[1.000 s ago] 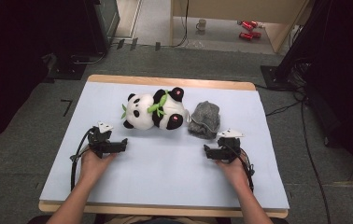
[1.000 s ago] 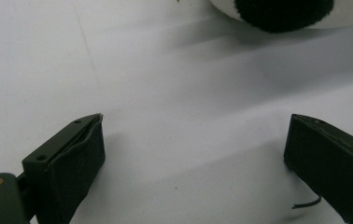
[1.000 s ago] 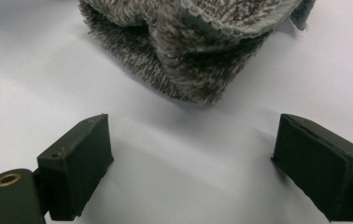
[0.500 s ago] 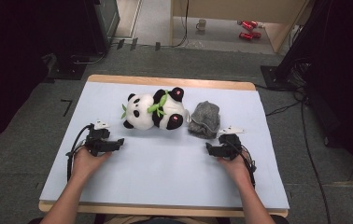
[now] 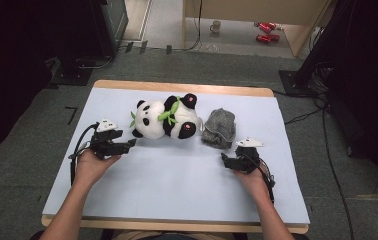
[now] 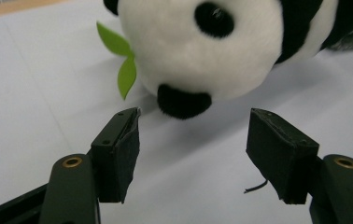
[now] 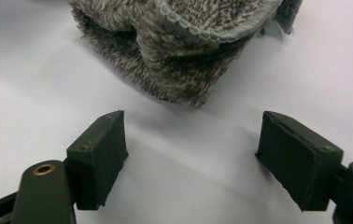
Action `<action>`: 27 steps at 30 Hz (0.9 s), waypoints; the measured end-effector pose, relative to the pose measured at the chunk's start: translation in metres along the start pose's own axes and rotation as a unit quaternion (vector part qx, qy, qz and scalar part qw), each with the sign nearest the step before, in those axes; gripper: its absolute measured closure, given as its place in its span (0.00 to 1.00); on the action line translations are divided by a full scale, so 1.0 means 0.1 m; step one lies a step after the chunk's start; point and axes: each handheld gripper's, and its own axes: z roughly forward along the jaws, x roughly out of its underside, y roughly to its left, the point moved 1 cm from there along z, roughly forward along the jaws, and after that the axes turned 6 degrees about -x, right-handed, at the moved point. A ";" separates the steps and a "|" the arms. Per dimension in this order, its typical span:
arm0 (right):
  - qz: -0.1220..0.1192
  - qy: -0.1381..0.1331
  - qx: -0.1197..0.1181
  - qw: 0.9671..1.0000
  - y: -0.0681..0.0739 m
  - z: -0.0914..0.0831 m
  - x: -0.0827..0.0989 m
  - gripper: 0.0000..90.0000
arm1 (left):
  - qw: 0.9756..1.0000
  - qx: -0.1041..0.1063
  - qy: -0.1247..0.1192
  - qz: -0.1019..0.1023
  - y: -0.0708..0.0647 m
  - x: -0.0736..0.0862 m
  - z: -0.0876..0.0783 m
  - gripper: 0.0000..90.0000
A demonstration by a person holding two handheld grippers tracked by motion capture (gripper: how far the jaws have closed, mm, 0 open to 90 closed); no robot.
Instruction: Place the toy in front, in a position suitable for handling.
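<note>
The wooden-edged tabletop (image 5: pixel 142 200) under a pale blue-white sheet carries everything here, set on grey carpet with dark equipment stands to either side. Beyond its far edge, on the floor, stand a small mug (image 5: pixel 216 25) and red cans (image 5: pixel 265 31) at the foot of a light wooden cabinet (image 5: pixel 247 10).

The largest thing on the sheet is the black-and-white plush panda with green felt leaves (image 5: pixel 164 119), lying on its side at the far middle, head toward the person's left. Just beside it, to the right, sits the crumpled grey knitted cloth (image 5: pixel 219 128) — whether the two touch cannot be told from above.

The left gripper (image 5: pixel 125 145) points at the panda's head, near it but apart. In the left gripper view its fingers (image 6: pixel 118 154) stand spread, having just been closing, with nothing between them but bare sheet; the panda's black snout (image 6: pixel 183 100) and a green leaf (image 6: pixel 127 74) lie just ahead of the tips. Nothing stands in the way between the fingers and the head.

The right gripper (image 5: pixel 228 160) rests near the front of the grey cloth. Its fingers (image 7: pixel 97 156) are spread too, holding nothing — the folded knitted edge (image 7: pixel 188 70) lies just beyond them, untouched, with open sheet between.

A black cable (image 5: pixel 77 150) loops from the left gripper along the person's wrist.
</note>
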 end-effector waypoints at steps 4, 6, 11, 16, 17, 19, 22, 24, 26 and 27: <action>0.000 -0.001 0.000 1.000 0.00 0.00 0.00 0.26 | 1.000 0.000 -0.008 0.010 -0.03 -0.08 -0.01 0.38; -0.001 -0.001 0.002 1.000 0.00 0.00 0.00 0.26 | 1.000 0.005 -0.008 0.011 -0.03 -0.11 -0.01 0.40; -0.002 -0.001 0.002 1.000 0.00 0.00 0.00 0.26 | 1.000 0.010 -0.006 0.015 -0.04 -0.22 0.04 0.42; -0.002 -0.002 0.002 1.000 0.01 0.00 0.00 0.26 | 0.999 0.016 -0.001 0.029 -0.10 -0.33 0.08 0.42; -0.002 -0.002 0.002 1.000 0.01 0.00 0.00 0.26 | 0.999 0.017 -0.001 0.031 -0.11 -0.35 0.08 0.42; -0.002 -0.002 0.002 1.000 0.00 0.00 0.00 0.26 | 0.999 0.021 -0.001 0.031 -0.11 -0.37 0.09 0.42; -0.002 -0.001 0.002 1.000 0.00 0.00 0.00 0.26 | 0.999 0.032 -0.005 0.032 -0.13 -0.47 0.10 0.45; -0.003 -0.001 0.002 1.000 0.00 0.00 0.00 0.26 | 0.999 0.042 -0.001 0.035 -0.15 -0.52 0.10 0.47; -0.002 -0.001 0.002 1.000 0.00 0.00 0.00 0.26 | 0.998 0.053 -0.001 0.040 -0.17 -0.58 0.09 0.49; -0.003 -0.001 0.002 1.000 0.00 0.00 0.00 0.26 | 0.997 0.057 -0.003 0.043 -0.18 -0.61 0.09 0.50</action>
